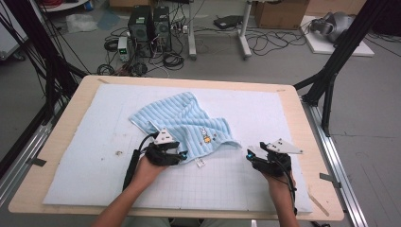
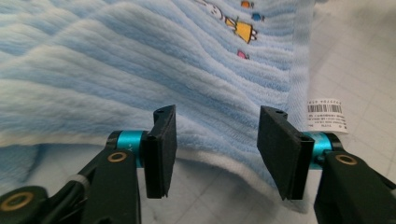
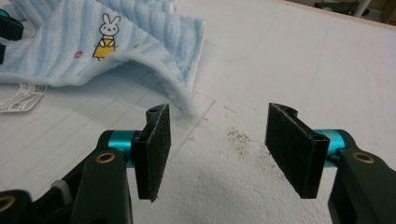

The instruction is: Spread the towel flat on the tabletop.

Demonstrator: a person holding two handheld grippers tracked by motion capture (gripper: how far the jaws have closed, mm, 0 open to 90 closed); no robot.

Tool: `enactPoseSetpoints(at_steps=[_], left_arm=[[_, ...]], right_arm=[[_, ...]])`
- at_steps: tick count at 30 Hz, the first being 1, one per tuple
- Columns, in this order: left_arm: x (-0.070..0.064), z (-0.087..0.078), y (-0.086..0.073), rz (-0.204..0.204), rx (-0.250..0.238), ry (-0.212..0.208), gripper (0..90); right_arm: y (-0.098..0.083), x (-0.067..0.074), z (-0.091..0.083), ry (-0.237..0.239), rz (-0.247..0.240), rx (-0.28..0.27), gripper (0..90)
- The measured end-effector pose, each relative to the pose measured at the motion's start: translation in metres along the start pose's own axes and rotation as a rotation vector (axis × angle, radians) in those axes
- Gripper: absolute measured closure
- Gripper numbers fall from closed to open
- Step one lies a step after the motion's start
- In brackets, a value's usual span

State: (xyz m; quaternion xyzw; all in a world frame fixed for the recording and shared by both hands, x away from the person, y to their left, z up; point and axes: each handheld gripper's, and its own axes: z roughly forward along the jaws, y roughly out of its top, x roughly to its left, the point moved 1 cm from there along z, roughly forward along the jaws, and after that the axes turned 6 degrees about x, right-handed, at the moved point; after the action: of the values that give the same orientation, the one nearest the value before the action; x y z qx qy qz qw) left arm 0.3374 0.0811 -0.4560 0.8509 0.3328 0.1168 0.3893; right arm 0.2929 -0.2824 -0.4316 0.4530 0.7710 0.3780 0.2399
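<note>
A light blue striped towel (image 1: 189, 120) with a small rabbit picture (image 3: 108, 35) lies crumpled on the white gridded mat (image 1: 265, 113). My left gripper (image 1: 182, 153) is at the towel's near edge. In the left gripper view (image 2: 218, 116) its jaws stand open, with the towel (image 2: 140, 60) hem running across the gap between them and the pads not pressing it. A white barcode label (image 2: 326, 114) hangs from the hem to the right. My right gripper (image 1: 249, 155) is open over bare mat, just right of the towel's pointed corner (image 3: 187, 100), with nothing between its jaws (image 3: 219, 116).
The mat covers a wooden table (image 1: 61, 132) whose near edge lies under the person's forearms. A patch of dark specks (image 3: 238, 137) marks the mat ahead of the right gripper. Black frame posts (image 1: 331, 71) stand at the table's far corners, and computers and cables lie on the floor beyond.
</note>
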Motion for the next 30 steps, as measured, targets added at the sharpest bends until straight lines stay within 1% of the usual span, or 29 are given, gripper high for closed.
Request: enactPoseSetpoints(at_steps=[1,2,3,4,5,6,8,11,12,14,15,18,20,24,26,27,28,29,30], left_arm=[[-0.001,0.001,0.000,0.013,0.012,0.013,53.0],[-0.002,0.001,0.000,0.025,0.015,0.022,58.2],[-0.003,0.001,0.000,0.038,0.018,0.031,64.7],[-0.004,0.000,0.000,0.056,0.021,0.025,73.3],[-0.004,-0.002,-0.001,0.063,0.027,0.027,83.5],[-0.004,-0.004,-0.002,0.058,0.028,0.027,86.0],[-0.002,-0.011,-0.007,0.054,0.027,0.020,86.2],[0.006,-0.028,-0.024,0.011,0.012,0.014,86.1],[0.009,-0.035,-0.030,-0.001,0.007,0.017,86.1],[0.014,-0.048,-0.042,-0.019,0.001,0.034,86.1],[0.017,-0.055,-0.046,-0.026,-0.001,0.040,86.1],[0.021,-0.073,-0.057,-0.049,0.006,0.049,86.0],[0.023,-0.083,-0.064,-0.052,0.005,0.055,85.9],[0.024,-0.096,-0.075,-0.067,-0.007,0.047,85.5],[0.025,-0.100,-0.078,-0.082,-0.020,0.027,84.6],[0.025,-0.101,-0.079,-0.092,-0.028,0.019,82.5],[0.026,-0.102,-0.079,-0.104,-0.033,0.016,76.7],[0.027,-0.102,-0.079,-0.118,-0.048,0.016,69.2],[0.028,-0.103,-0.078,-0.125,-0.062,0.022,64.6]], right_arm=[[0.000,0.000,0.001,0.001,0.000,0.000,40.5],[-0.001,0.000,0.002,0.003,0.004,0.004,40.6],[-0.001,0.000,0.003,0.003,-0.001,0.007,40.6],[-0.001,0.000,0.004,0.005,0.000,0.008,40.7],[-0.001,0.001,0.004,0.008,0.001,0.011,40.7],[0.000,0.002,0.005,0.011,-0.006,0.012,41.3],[0.000,0.003,0.005,0.011,-0.006,0.012,41.3],[0.001,0.005,0.005,0.012,-0.013,0.009,41.7],[0.001,0.006,0.005,0.014,-0.007,0.008,41.7],[0.002,0.006,0.007,0.019,-0.015,0.006,41.8],[0.002,0.008,0.008,0.024,-0.010,0.008,42.0],[0.005,0.012,0.011,0.036,-0.025,0.012,44.4],[0.007,0.016,0.013,0.047,-0.039,0.011,46.2],[0.011,0.026,0.022,0.076,-0.055,0.030,48.8],[0.013,0.033,0.027,0.093,-0.068,0.036,49.6],[0.014,0.036,0.029,0.104,-0.072,0.036,50.7],[0.015,0.041,0.030,0.119,-0.079,0.038,51.7],[0.017,0.046,0.032,0.131,-0.088,0.041,52.6],[0.018,0.050,0.034,0.150,-0.099,0.042,53.7]])
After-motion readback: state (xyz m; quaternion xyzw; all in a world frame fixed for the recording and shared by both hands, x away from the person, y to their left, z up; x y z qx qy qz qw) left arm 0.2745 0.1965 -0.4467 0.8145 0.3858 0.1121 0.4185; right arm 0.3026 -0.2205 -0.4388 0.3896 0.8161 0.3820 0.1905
